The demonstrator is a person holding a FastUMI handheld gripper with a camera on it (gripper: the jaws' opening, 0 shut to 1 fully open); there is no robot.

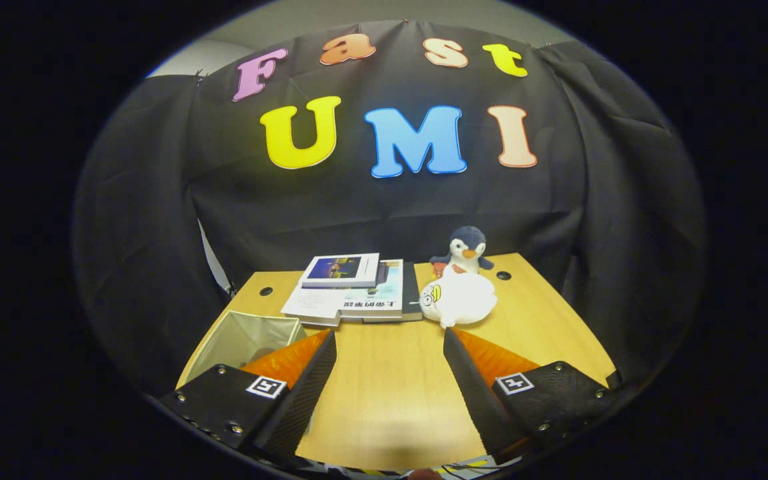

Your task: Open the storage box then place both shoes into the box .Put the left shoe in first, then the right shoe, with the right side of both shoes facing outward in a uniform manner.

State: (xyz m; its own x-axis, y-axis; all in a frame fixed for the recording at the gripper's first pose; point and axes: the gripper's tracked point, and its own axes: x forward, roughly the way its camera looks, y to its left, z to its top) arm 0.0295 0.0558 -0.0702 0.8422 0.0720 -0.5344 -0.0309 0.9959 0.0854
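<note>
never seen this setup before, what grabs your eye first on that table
The white plush toy stands out most, lying on the wooden table beyond the open claw, with a small penguin plush right behind it. Beside them sits a stack of books. Nearer, an open grey storage box sits by one finger, and nothing lies between the fingers.

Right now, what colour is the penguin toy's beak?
Orange, on the penguin toy beyond the open gripper, in the gripper view.
</note>
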